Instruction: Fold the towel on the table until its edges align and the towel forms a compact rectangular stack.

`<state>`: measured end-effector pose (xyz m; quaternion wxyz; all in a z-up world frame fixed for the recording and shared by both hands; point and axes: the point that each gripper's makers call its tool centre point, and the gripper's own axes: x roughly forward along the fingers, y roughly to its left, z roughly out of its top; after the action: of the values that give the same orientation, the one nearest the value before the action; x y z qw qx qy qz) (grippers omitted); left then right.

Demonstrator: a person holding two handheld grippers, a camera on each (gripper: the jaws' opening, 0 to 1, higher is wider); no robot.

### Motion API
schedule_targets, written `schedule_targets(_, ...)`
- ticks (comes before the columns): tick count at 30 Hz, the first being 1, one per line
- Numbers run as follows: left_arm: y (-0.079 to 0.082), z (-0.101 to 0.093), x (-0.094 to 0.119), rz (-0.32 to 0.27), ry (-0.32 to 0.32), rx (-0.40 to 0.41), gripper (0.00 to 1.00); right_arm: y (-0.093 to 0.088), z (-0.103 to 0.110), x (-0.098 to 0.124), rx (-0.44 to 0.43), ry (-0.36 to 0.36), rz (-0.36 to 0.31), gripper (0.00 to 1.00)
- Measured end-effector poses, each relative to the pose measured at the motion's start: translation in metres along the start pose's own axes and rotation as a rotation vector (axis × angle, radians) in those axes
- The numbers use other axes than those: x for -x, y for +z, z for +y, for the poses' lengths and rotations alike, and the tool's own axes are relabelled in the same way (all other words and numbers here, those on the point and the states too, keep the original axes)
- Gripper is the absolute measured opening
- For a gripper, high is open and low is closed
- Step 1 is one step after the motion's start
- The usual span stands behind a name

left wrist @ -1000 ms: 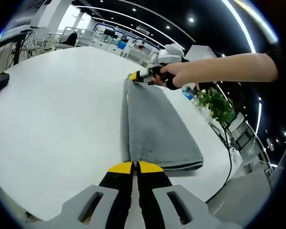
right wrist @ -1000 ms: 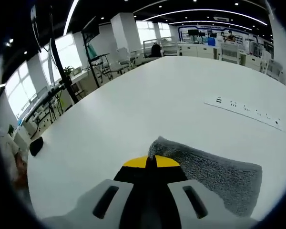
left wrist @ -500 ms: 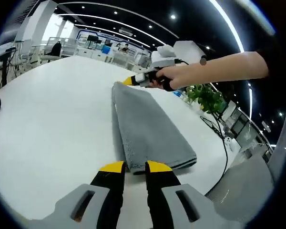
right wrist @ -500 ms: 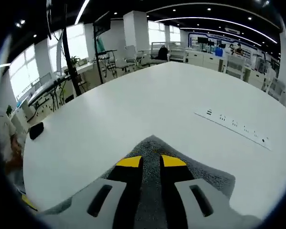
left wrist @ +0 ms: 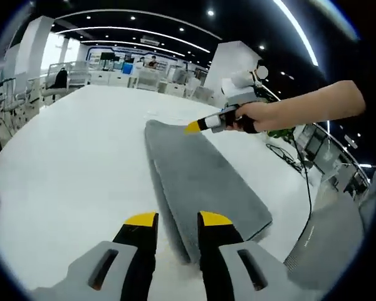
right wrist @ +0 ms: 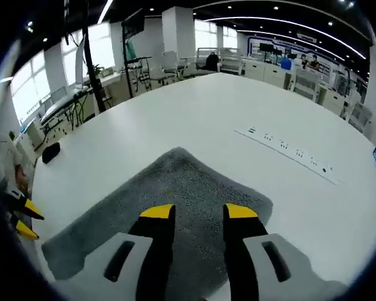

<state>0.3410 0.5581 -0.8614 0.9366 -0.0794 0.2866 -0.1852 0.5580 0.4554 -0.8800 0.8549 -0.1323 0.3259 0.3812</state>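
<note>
Having let go of the towel (left wrist: 197, 182) a second ago, both the left gripper (left wrist: 177, 219) and right gripper (right wrist: 199, 212) now hover open and empty above it, leaving a long folded strip flat on the table (left wrist: 69, 163), probably needing another fold.

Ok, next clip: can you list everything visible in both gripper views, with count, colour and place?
Folded grey terry towel: one, grey, lying long and narrow on the table, between the two grippers.
Round white table: one, white, under the towel.
White power strip: one, white, set along the table top beyond the towel in the right gripper view.
Small black object: one, black, near the table edge; too small to identify.
Green potted plant: one, green, past the table, behind the person's hand.
Left gripper: yellow-tipped jaws apart, over the towel's near end.
Right gripper: yellow-tipped jaws apart, above the towel.
Person's hand: holding the right gripper.
</note>
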Motion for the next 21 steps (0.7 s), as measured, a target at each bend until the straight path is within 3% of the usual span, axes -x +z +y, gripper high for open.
schedule_targets(8, 0.031, 0.005, -0.042, 0.018, -0.032, -0.082, 0.24, -0.03, -0.011, 0.033, 0.013, -0.013, -0.003, 0.29)
schedule_targets(11, 0.037, 0.01, -0.057, 0.034, -0.034, -0.114, 0.25, -0.045, -0.018, 0.045, -0.025, -0.017, -0.004, 0.29)
schedule_targets(18, 0.036, 0.024, -0.076, 0.07, -0.028, -0.132, 0.24, -0.072, -0.014, 0.06, -0.119, -0.003, -0.002, 0.28)
schedule_targets(21, 0.03, 0.036, -0.08, 0.112, 0.009, -0.149, 0.23, -0.078, -0.008, 0.065, -0.153, 0.0, -0.014, 0.26)
